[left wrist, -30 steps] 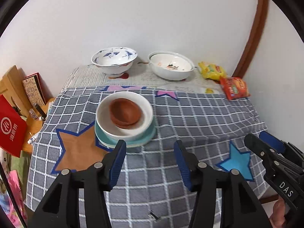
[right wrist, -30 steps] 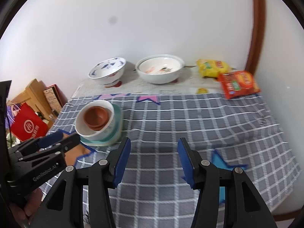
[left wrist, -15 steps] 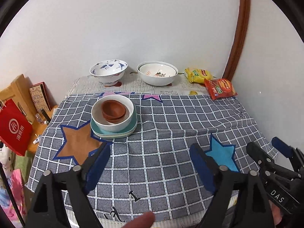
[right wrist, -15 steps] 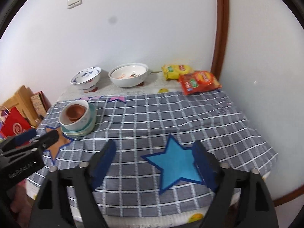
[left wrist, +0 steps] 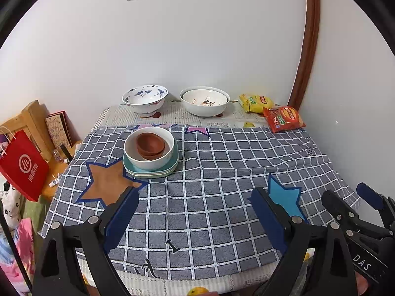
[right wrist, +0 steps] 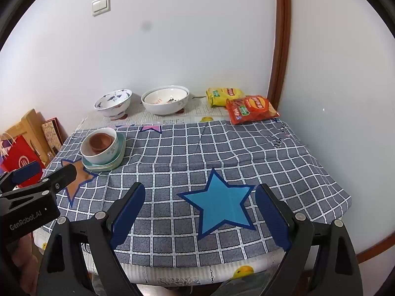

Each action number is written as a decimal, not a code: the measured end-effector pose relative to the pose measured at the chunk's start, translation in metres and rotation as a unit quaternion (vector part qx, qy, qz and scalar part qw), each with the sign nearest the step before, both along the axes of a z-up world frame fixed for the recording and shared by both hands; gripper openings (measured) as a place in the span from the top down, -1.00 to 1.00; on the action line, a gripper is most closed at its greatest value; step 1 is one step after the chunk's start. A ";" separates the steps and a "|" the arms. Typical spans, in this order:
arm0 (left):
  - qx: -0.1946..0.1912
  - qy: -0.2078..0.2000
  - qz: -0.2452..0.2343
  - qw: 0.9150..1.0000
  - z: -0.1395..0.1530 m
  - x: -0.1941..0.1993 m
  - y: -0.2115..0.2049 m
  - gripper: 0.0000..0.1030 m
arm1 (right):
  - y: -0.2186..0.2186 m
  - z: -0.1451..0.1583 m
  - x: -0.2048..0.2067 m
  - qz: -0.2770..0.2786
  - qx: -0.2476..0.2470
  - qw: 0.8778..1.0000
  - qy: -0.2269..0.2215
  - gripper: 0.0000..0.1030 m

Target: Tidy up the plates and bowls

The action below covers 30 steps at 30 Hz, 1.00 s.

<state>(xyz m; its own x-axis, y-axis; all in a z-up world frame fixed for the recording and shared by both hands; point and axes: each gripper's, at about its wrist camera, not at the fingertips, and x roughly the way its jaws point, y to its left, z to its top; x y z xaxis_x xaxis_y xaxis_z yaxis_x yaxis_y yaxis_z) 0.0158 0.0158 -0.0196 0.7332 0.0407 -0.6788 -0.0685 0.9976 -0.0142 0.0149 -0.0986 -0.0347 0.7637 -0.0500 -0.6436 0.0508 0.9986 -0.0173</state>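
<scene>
A small brown bowl [left wrist: 150, 145] sits inside a white bowl [left wrist: 148, 159], which rests on stacked teal plates [left wrist: 150, 171] at the left of the checked cloth. The same stack of brown bowl [right wrist: 100, 141], white bowl [right wrist: 98, 154] and plates [right wrist: 117, 156] appears in the right wrist view. A blue-patterned bowl [left wrist: 145, 100] and a wide white bowl [left wrist: 205, 102] stand by the back wall. My left gripper [left wrist: 195, 196] and right gripper [right wrist: 200, 188] hover over the table's near edge. Their jaws are opening, with nothing between them.
A yellow snack bag [left wrist: 255, 102] and a red one [left wrist: 284, 118] lie at the back right corner. A red paper bag [left wrist: 23, 165] and a wooden rack [left wrist: 29, 118] stand left of the table. The grey checked cloth [left wrist: 222, 172] covers most of the tabletop.
Both grippers have drawn back from the bowl stack toward the table's near edge, and their jaws have spread wide. The stack has stayed in place on the cloth.
</scene>
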 end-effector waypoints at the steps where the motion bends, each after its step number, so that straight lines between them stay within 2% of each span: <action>1: -0.002 0.001 -0.002 1.000 0.000 -0.001 -0.001 -0.79 | 0.000 0.001 -0.001 0.000 0.001 1.000 -0.001 -0.75; 30: 0.001 -0.005 -0.006 1.000 0.004 -0.008 -0.002 -0.79 | 0.003 0.006 -0.009 0.006 0.008 1.000 -0.012 -0.75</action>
